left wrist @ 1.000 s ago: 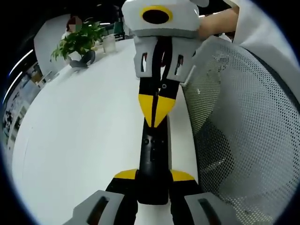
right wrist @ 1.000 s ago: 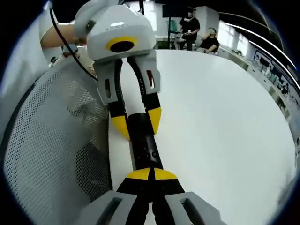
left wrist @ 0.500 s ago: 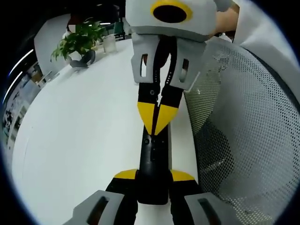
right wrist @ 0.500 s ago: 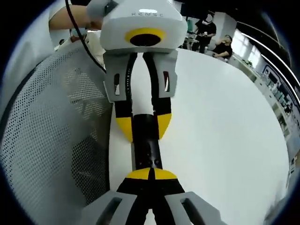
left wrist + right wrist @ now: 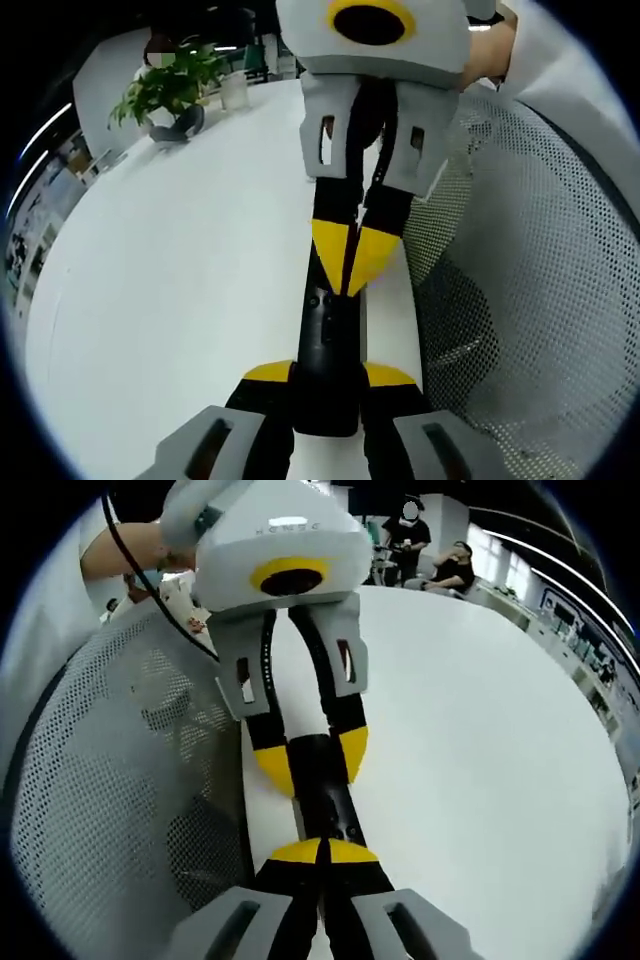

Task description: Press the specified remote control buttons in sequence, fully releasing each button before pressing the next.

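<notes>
In the left gripper view, the left gripper (image 5: 325, 385) pinches the near end of one black remote control (image 5: 328, 330), its two yellow-tipped jaws clamped on either side of the slim body. The remote lies along the edge of one white table (image 5: 180, 280), pointing away from the camera. Just beyond, the right gripper (image 5: 353, 262) comes down from above with its two yellow tips pressed together into a point that rests on the remote's upper face, near the small buttons; whether a button is pushed in cannot be told. To the right stands one chair with a grey mesh back (image 5: 520, 270). Farther off on the table sits one potted plant (image 5: 168, 92) with one white cup (image 5: 233, 92) beside it.

In the right gripper view, the right gripper (image 5: 322, 852) shows its tips closed together over the remote control (image 5: 322, 790), and the left gripper (image 5: 308, 760) grips the remote's far end between two yellow tips. The mesh chair (image 5: 110, 780) lies to the left. At the far side of the table (image 5: 480, 750) two people (image 5: 430, 560) are visible
</notes>
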{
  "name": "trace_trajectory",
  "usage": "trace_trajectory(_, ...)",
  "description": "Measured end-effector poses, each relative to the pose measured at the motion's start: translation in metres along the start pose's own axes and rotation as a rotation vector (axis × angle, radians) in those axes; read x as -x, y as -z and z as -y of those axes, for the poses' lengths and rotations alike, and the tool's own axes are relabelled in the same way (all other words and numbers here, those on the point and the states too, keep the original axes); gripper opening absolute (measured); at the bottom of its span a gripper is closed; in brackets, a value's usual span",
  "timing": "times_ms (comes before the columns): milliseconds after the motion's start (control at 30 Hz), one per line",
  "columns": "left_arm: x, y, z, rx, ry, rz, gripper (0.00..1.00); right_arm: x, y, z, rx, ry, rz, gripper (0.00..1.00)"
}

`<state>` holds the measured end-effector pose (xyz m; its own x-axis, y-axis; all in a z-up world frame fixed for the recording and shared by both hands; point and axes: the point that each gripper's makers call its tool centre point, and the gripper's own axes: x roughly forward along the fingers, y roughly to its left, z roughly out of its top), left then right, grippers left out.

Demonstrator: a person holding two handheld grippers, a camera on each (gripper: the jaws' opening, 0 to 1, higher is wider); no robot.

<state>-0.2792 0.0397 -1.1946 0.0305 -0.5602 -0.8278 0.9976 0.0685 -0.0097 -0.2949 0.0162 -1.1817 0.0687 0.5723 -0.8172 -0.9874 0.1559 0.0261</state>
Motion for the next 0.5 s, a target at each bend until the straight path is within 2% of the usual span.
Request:
trace_trajectory(200,0.0000,0.0000,0.0000,-0.001,0.001,0.001,0.22,-0.0044,-0.0017,-0.0009,0.075,0.010,-0.053,0.00)
trace_trajectory(367,0.0000,0.0001,0.0001,0.000,0.001,-0.001,0.23,-0.0079,-0.0014,-0.0012,0.077,-0.001,-0.102,0.00)
trace_trajectory(500,0.0000,0.0002,0.0001,-0.006,0.003,-0.004,0.23,-0.0077,0.0002,-0.0027,0.107,0.015,-0.108,0.00)
